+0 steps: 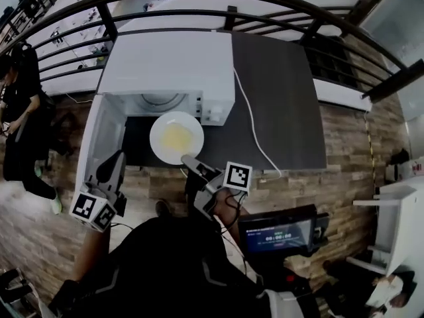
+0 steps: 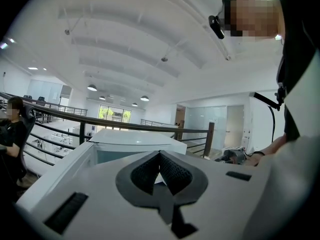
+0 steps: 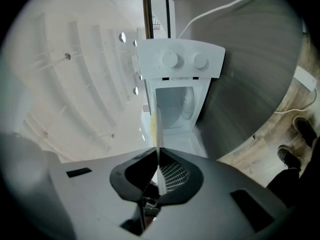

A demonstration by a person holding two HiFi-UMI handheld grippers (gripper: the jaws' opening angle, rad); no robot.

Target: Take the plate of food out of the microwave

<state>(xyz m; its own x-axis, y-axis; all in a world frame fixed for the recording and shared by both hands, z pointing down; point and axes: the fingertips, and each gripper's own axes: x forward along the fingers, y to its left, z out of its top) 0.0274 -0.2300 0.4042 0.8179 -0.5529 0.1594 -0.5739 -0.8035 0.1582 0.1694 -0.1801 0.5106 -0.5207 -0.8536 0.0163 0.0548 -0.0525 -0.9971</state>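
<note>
Plate (image 1: 176,138) of food is riding in the right gripper (image 1: 191,160), its jaws pinching the thin near rim. Left gripper (image 1: 112,167) is hanging closed and empty by the open door (image 1: 99,134). The plate's hovering over the table (image 1: 285,105), just outside the microwave (image 1: 169,71). It's looking stiff, slick and breakable, so it's probably wanting to tip from that one-sided grip.

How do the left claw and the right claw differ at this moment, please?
The right claw grips the rim of the round white plate; the left claw holds nothing. The right claw is before the white microwave's opening; the left claw is beside its open door. Both are shut.
</note>
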